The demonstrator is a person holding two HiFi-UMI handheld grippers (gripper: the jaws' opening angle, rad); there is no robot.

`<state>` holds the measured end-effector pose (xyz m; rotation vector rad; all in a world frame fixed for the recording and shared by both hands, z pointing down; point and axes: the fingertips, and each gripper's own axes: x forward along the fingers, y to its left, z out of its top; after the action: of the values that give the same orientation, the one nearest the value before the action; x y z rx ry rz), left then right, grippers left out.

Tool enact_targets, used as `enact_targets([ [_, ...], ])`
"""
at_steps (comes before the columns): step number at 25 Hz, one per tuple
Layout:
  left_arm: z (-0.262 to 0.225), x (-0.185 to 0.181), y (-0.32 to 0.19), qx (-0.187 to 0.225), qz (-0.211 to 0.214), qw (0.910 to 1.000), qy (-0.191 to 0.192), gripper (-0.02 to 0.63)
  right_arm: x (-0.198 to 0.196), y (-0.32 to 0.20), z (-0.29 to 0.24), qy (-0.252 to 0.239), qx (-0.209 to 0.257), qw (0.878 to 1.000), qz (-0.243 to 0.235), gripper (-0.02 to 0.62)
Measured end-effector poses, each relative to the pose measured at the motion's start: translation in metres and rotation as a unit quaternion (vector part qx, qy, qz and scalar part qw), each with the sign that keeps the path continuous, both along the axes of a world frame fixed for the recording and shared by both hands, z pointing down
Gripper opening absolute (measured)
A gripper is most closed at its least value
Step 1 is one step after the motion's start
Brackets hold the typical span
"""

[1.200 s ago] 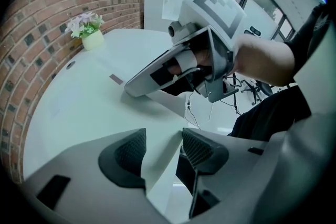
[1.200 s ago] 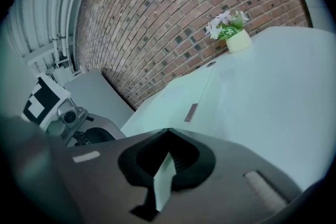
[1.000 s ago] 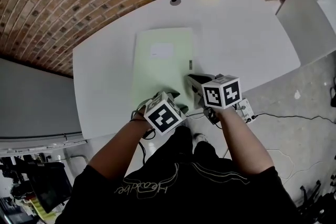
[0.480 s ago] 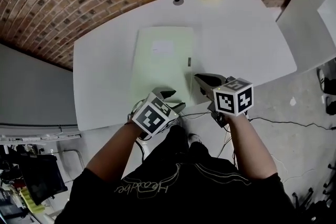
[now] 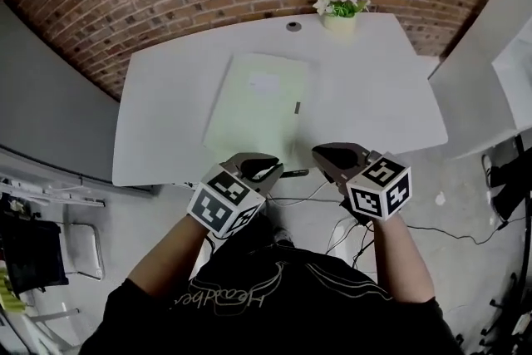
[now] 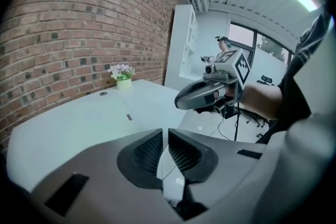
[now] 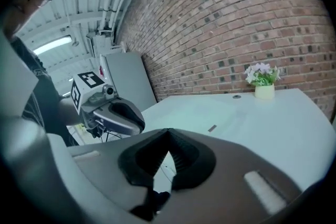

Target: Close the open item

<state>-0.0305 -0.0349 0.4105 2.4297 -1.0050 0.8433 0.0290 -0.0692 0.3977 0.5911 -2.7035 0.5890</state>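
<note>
A pale green folder (image 5: 253,100) lies flat and closed on the white table (image 5: 166,96), with a small dark tab (image 5: 297,106) on its right edge. Both grippers hang in the air in front of the table's near edge, apart from the folder. My left gripper (image 5: 264,170) (image 6: 165,134) has just been closing; only a narrow slit is left between its pads, and nothing is in it. My right gripper (image 5: 324,155) (image 7: 168,132) has its tips together and holds nothing. Each gripper view shows the other gripper (image 6: 202,96) (image 7: 118,115) alongside.
A small pot of pink flowers (image 5: 339,2) stands at the table's far edge, next to a round cable hole (image 5: 293,26). Behind the table is a brick wall. Cables (image 5: 316,199) trail on the floor under the near edge. A white cabinet (image 5: 499,79) stands to the right.
Both grippers have risen and drawn back from the folder's near edge, off the table towards the person's body. The folder has not moved.
</note>
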Motion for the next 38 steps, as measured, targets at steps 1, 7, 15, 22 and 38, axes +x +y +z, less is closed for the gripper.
enact_targets([
  [1,-0.009,-0.001,0.002,0.01,-0.012,0.9998,0.009,0.015,0.0,0.005,-0.007,0.006,0.011,1.0,-0.01,0.005],
  [7,-0.057,-0.004,0.021,0.014,-0.044,0.99,0.133,0.002,-0.009,0.039,-0.064,-0.006,0.062,0.997,-0.047,0.005],
  [15,-0.111,-0.023,0.064,0.067,-0.016,0.9799,0.187,0.002,-0.035,0.092,-0.124,-0.106,0.048,0.992,-0.047,0.005],
  [22,-0.15,-0.061,0.129,0.09,-0.023,0.9636,0.251,0.002,-0.076,0.159,-0.156,-0.188,0.022,0.981,-0.046,0.003],
  [38,-0.172,-0.09,0.251,0.107,0.033,0.9492,0.294,0.002,-0.115,0.275,-0.154,-0.209,0.01,0.978,0.012,0.003],
])
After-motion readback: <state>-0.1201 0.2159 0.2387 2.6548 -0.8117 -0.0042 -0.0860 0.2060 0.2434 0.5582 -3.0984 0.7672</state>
